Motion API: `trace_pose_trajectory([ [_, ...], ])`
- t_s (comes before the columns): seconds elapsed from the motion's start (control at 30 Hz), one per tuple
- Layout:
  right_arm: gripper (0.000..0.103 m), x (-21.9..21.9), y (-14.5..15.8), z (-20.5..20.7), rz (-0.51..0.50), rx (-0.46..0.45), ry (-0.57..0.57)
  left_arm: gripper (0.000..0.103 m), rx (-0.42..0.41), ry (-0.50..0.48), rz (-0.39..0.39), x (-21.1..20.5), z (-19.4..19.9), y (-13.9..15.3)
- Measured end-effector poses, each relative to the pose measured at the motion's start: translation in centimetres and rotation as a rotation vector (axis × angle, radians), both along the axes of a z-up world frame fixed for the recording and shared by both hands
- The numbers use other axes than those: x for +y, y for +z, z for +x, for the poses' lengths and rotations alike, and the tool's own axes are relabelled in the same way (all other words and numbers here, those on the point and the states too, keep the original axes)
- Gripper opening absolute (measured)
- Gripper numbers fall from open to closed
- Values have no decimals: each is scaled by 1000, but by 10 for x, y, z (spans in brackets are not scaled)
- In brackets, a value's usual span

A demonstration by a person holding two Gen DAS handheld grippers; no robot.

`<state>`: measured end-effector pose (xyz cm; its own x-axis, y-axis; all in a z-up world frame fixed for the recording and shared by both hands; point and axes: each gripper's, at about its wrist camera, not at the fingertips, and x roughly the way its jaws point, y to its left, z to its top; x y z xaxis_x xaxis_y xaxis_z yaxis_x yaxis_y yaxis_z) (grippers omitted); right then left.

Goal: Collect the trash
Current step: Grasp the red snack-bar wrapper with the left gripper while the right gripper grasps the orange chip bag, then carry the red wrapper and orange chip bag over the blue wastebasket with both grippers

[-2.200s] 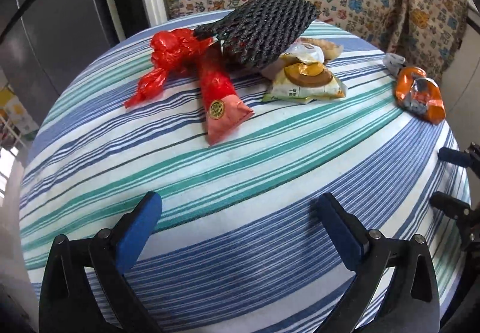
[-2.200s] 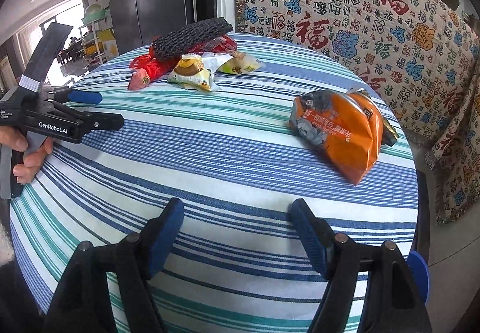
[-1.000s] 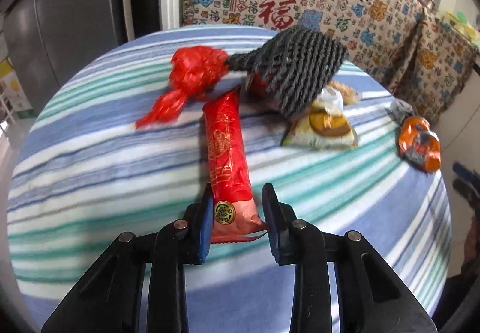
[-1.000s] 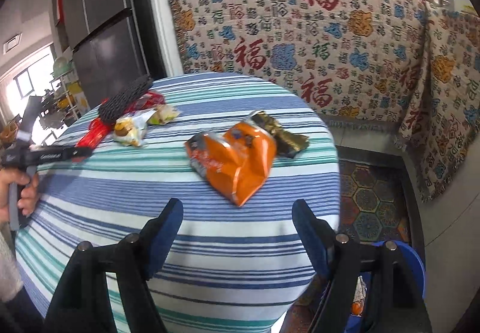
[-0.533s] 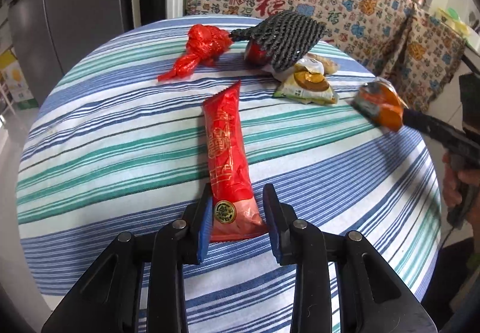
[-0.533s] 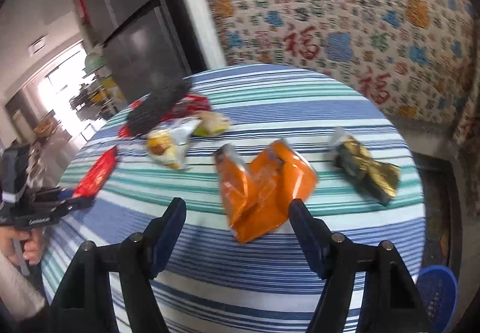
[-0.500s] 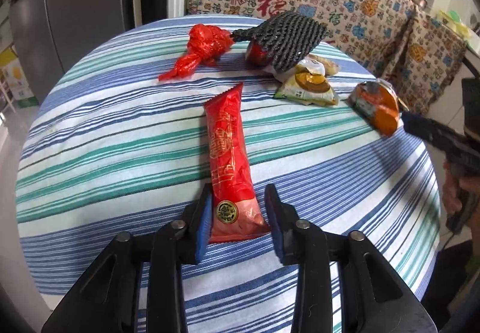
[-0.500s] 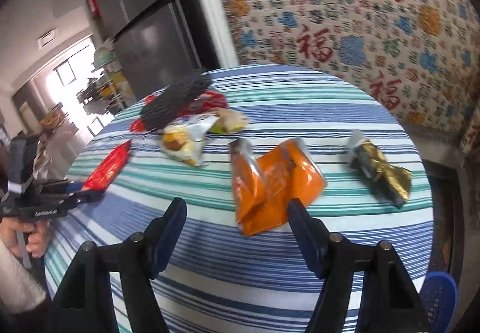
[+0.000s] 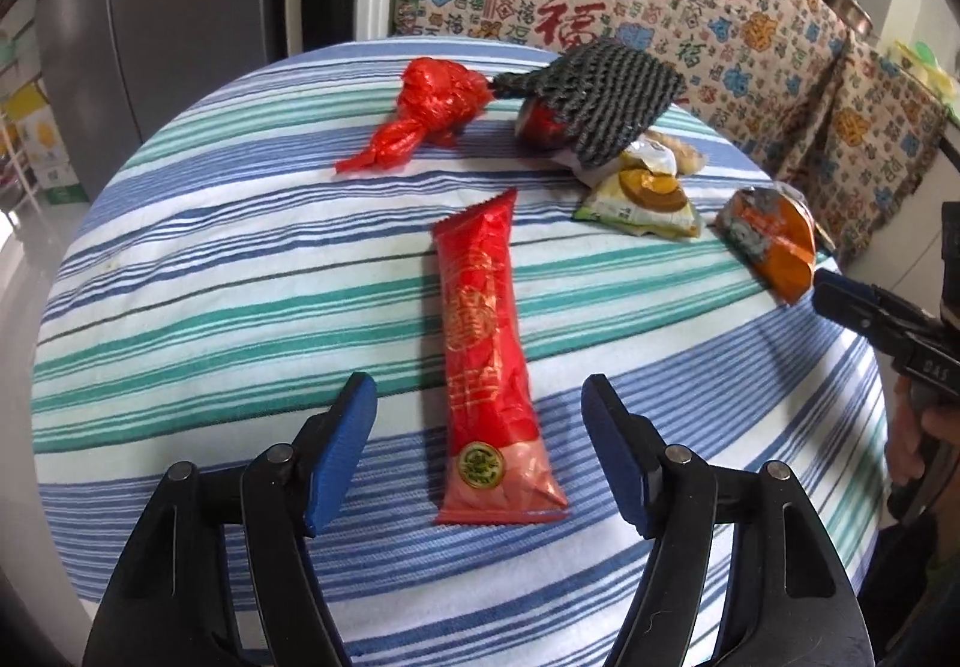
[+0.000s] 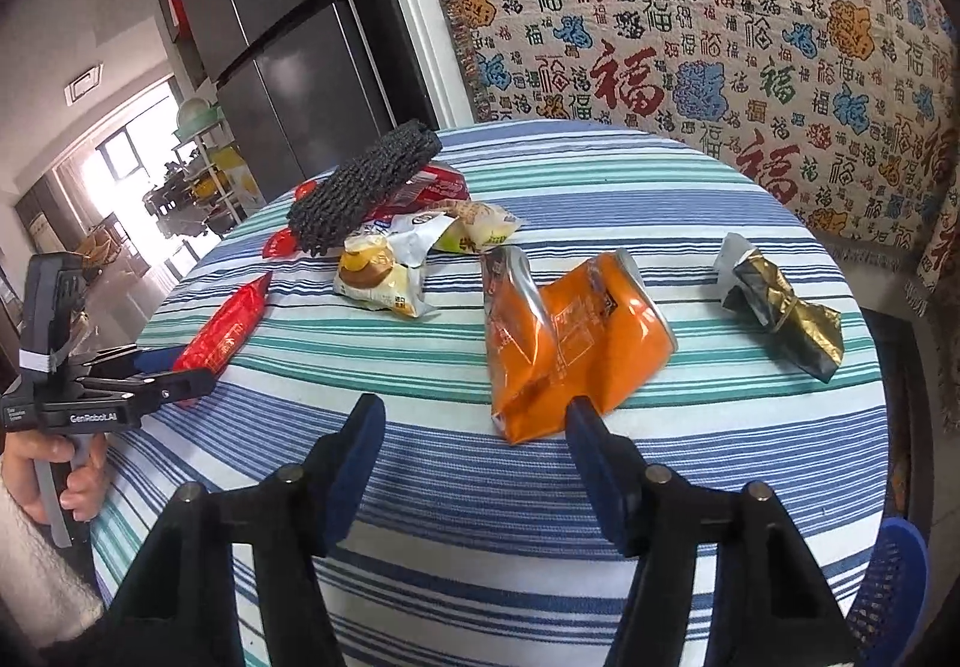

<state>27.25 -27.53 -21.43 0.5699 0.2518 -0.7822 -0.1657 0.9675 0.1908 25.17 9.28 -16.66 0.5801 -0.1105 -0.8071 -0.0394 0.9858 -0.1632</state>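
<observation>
Both claws [image 9: 477,445] [image 10: 471,448] wide, above table [image 9: 240,259].

Home dining area, fridge [image 10: 282,48], striped tablecloth [image 10: 600,463], patterned throw [image 10: 720,36]

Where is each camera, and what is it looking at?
Left wrist: sits on the left gripper, faces across the table at the red wrapper; its open fingers show.
Right wrist: sits on the right gripper, faces the orange bag; its open fingers show, and a hand holding the left gripper.
Both see the red wrapper, orange bag and black net.
</observation>
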Motion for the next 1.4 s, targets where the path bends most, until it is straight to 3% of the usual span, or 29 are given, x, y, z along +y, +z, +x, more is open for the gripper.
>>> trace_pose_trajectory([
  [0.13,48,11,-8,14,-14,11,-12,71,-9,-9,19,-4,4,-1],
  [0.17,41,14,-9,16,-25,10,-16,69,-8,-18,25,-7,4,-1],
  [0.2,34,16,-10,18,-33,11,-21,56,-9,-30,26,-9,5,-1],
  [0.23,12,18,-11,20,-37,17,-24,47,-8,-43,31,-12,6,-1],
  [0.27,8,19,-13,21,-46,26,-31,27,-5,-55,35,-14,7,0],
  [0.3,7,19,-14,22,-55,32,-37,23,-4,-65,35,-16,8,0],
  [0.57,6,18,-2,5,-73,17,7,22,-16,-76,1,-20,4,2],
  [0.73,8,23,-4,-2,-94,44,55,24,-16,-110,48,-33,3,-1],
  [0.8,19,26,-8,-1,-104,47,54,33,-19,-113,54,-34,3,-1],
  [0.83,32,27,-8,-1,-103,44,53,39,-20,-116,44,-34,3,-1],
  [0.87,43,27,-8,0,-100,36,42,50,-22,-115,40,-34,4,0],
  [0.9,46,27,-7,0,-95,26,30,57,-25,-113,42,-33,4,0],
  [1.03,45,25,-11,10,-52,35,-13,58,-19,-111,42,-33,10,-2],
  [1.07,40,22,-15,14,-31,54,-26,55,-22,-108,47,-34,12,-2],
  [1.1,23,20,-18,16,-19,70,-41,33,-19,-110,54,-35,13,-2],
  [1.13,22,17,-18,17,-3,75,-52,17,-18,-114,60,-36,14,-2],
  [1.4,21,12,9,-6,-21,25,-40,14,-56,-133,-13,-40,8,14],
])
